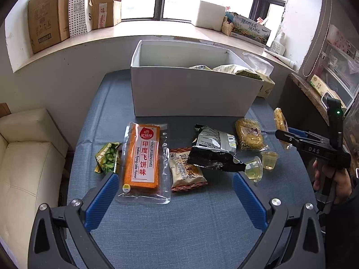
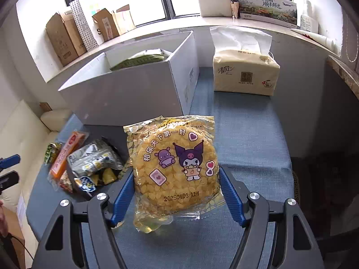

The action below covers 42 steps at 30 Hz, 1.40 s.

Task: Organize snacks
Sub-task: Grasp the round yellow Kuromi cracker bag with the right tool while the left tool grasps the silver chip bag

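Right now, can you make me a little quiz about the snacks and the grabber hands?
1. True or false: the right gripper holds the round yellow cartoon snack pack.
2. Where do the two jelly cups sit? A) in the white box B) on the blue tablecloth C) on the windowsill
3. Fill in: the left gripper is ____, holding nothing, above the orange flying cake pack.

Key: 1 true; 2 B; 3 open.

Lived-in home room: cream sofa, tissue pack, cartons along windowsill.
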Motion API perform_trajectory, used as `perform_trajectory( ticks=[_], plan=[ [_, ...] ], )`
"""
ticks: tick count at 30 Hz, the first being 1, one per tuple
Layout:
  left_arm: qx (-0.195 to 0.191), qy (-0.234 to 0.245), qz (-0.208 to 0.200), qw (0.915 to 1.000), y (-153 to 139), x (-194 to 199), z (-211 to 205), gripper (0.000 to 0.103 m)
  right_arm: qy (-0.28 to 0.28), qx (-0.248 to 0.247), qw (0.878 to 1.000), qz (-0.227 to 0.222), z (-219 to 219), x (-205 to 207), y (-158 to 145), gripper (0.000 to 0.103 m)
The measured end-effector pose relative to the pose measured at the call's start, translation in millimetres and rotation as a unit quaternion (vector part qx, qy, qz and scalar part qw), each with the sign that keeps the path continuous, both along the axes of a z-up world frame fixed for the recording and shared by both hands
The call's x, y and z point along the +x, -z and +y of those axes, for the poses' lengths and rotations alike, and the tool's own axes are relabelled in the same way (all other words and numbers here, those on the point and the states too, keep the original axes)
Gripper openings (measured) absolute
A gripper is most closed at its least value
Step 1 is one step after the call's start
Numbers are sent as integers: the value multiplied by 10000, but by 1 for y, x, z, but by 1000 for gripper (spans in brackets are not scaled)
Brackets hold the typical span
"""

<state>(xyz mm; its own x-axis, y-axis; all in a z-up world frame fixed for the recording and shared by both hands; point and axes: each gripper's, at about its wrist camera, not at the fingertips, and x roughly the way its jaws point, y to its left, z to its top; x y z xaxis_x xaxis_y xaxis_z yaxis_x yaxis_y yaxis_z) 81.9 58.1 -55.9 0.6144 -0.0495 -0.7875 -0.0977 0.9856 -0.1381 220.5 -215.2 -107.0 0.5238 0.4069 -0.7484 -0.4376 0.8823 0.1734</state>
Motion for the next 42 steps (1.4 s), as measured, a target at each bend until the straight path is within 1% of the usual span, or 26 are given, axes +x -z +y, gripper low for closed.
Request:
perform_trajectory(
  ticks=[5, 7, 9, 13, 15, 18, 22, 25, 26, 27, 28, 29, 31, 32, 33, 34, 35, 38, 42],
  plan=[
    [-80, 278, 121, 9995, 7, 17, -13, 103, -54, 110, 9996, -267, -4, -29, -23, 77],
    [-95, 349, 173, 9992, 10, 28, -21, 103, -48, 170, 9995, -275, -6, -44, -29, 77],
    [-65, 545, 240, 9982, 14, 41, -33, 103, -12, 173, 9993, -329, -7, -57, -33, 77],
    [158, 835, 411, 9955, 24, 72, -56, 103, 89, 240, 9993, -261, -16, -77, -32, 77],
    [200, 945, 505, 9940, 30, 87, -64, 103, 155, 260, 9993, -222, -21, -83, -30, 77],
    [232, 1082, 818, 9905, 46, 109, -74, 103, 233, 227, 9992, -222, -27, -90, -28, 77],
    [434, 1173, 1002, 9871, 63, 125, -84, 103, 265, 159, 9992, -245, -29, -97, -27, 77],
    [510, 1199, 1045, 9859, 69, 127, -85, 101, 299, 135, 9992, -220, -30, -97, -26, 77],
    [567, 1218, 1015, 9857, 69, 126, -86, 96, 295, 132, 9992, -219, -30, -98, -26, 77],
    [674, 1235, 981, 9852, 68, 124, -86, 80, 296, 135, 9992, -221, -30, -98, -26, 77],
    [773, 1234, 931, 9850, 66, 122, -87, 72, 285, 138, 9993, -213, -29, -96, -26, 77],
    [743, 1278, 901, 9849, 64, 120, -86, 69, 275, 138, 9993, -207, -28, -96, -26, 77],
    [662, 1382, 833, 9847, 59, 115, -85, 55, 276, 79, 9993, -244, -25, -96, -26, 77],
    [690, 1404, 750, 9848, 55, 112, -86, 45, 255, 47, 9993, -261, -23, -96, -26, 77],
    [771, 1412, 692, 9845, 50, 109, -87, 41, 219, 52, 9994, -274, -22, -97, -26, 77],
    [840, 1414, 662, 9842, 46, 106, -87, 40, 185, 67, 9994, -288, -20, -99, -27, 77],
    [854, 1437, 637, 9839, 44, 104, -87, 37, 151, 66, 9994, -299, -18, -100, -27, 77],
    [844, 1494, 561, 9836, 38, 96, -87, 35, 90, 22, 9995, -313, -13, -101, -28, 77],
    [564, 1488, 303, 9868, 18, 79, -80, 33, 22, 42, 9993, -383, -10, -103, -32, 77]
  ],
)
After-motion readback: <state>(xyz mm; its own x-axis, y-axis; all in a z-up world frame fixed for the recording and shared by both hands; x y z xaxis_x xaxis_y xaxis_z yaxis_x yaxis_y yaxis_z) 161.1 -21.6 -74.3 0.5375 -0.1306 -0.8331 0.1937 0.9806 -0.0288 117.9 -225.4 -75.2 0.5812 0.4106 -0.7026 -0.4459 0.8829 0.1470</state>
